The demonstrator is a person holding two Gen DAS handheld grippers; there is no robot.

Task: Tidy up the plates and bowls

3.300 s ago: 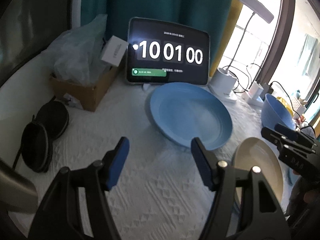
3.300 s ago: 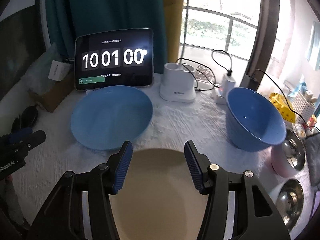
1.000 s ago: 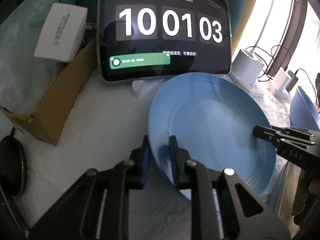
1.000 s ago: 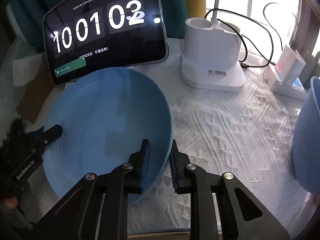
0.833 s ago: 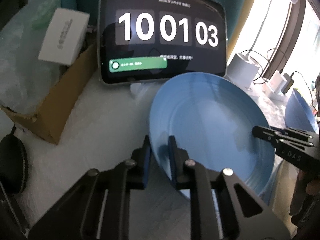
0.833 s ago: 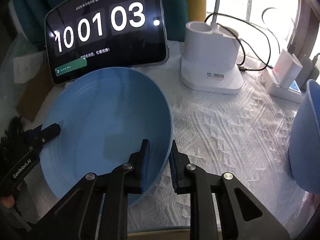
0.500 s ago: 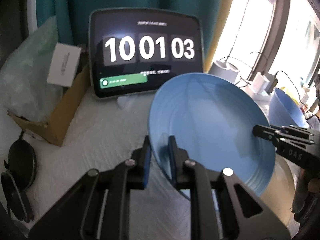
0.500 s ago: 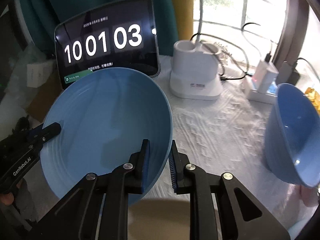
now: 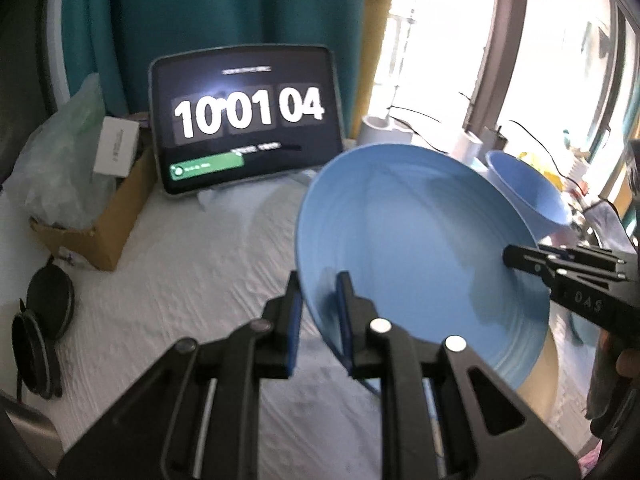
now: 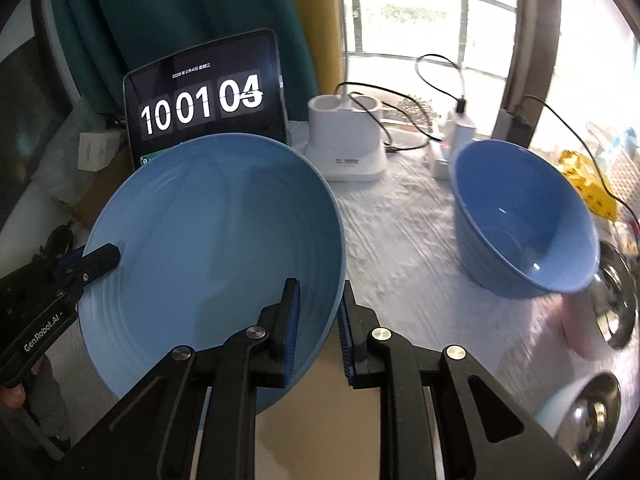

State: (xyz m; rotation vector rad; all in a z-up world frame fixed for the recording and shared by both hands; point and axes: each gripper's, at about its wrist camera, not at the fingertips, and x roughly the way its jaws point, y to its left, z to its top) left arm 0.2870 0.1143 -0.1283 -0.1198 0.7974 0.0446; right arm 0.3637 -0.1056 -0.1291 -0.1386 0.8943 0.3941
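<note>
A large blue plate (image 9: 420, 256) is held in the air between both grippers. My left gripper (image 9: 318, 312) is shut on its left rim. My right gripper (image 10: 318, 320) is shut on its right rim; the plate (image 10: 216, 248) fills the left of the right wrist view. A beige plate (image 10: 320, 432) lies on the table right under the blue one, its edge also showing in the left wrist view (image 9: 544, 368). A blue bowl (image 10: 520, 216) stands to the right, also seen in the left wrist view (image 9: 528, 188).
A tablet clock (image 9: 248, 120) stands at the back. A cardboard box with a bag (image 9: 92, 208) and black round cases (image 9: 44, 320) are at the left. A white lamp base (image 10: 348, 148), chargers and cables are behind. Steel bowls (image 10: 616, 304) sit at the right.
Both grippers closed on the blue plate and lifted it off the table, pulling it back and to the right over the beige plate.
</note>
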